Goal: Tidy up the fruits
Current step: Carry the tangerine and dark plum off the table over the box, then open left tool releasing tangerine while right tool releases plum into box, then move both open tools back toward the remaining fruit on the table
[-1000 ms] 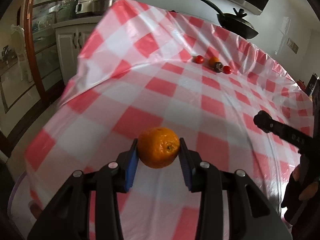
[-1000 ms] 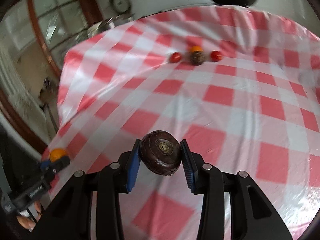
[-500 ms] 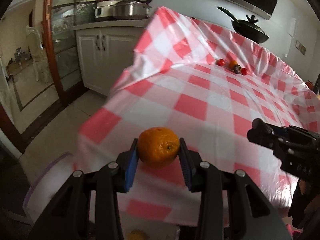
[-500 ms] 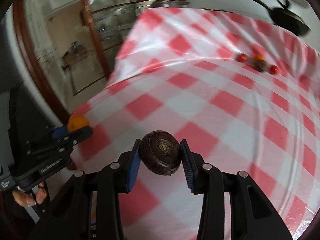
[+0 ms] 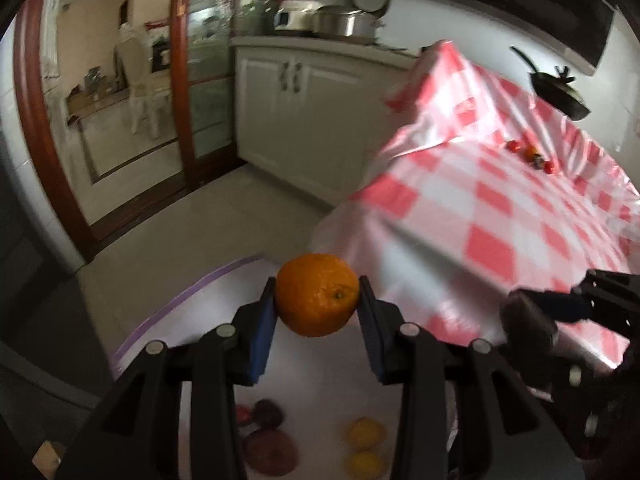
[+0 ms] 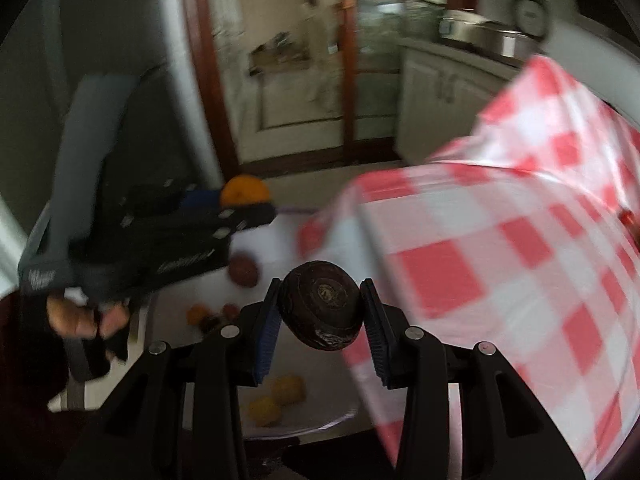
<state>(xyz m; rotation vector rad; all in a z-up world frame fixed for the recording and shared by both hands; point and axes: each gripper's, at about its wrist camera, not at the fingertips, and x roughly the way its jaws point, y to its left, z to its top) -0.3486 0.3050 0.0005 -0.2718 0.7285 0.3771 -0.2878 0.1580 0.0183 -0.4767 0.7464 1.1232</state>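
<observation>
Left wrist view: the left gripper (image 5: 318, 312) is clamping an orange (image 5: 317, 294) above a white tray (image 5: 320, 376) holding fruits (image 5: 362, 434), while the right gripper (image 6: 320, 318) is squeezing a dark fruit (image 6: 322, 310).

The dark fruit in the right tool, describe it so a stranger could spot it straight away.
Find the red-checked tablecloth and go to its near corner, above the white tray. There the right tool clamps the dark fruit between blue pads. It is brown-purple, round and flattened, unlike the bright orange in the left tool.
</observation>
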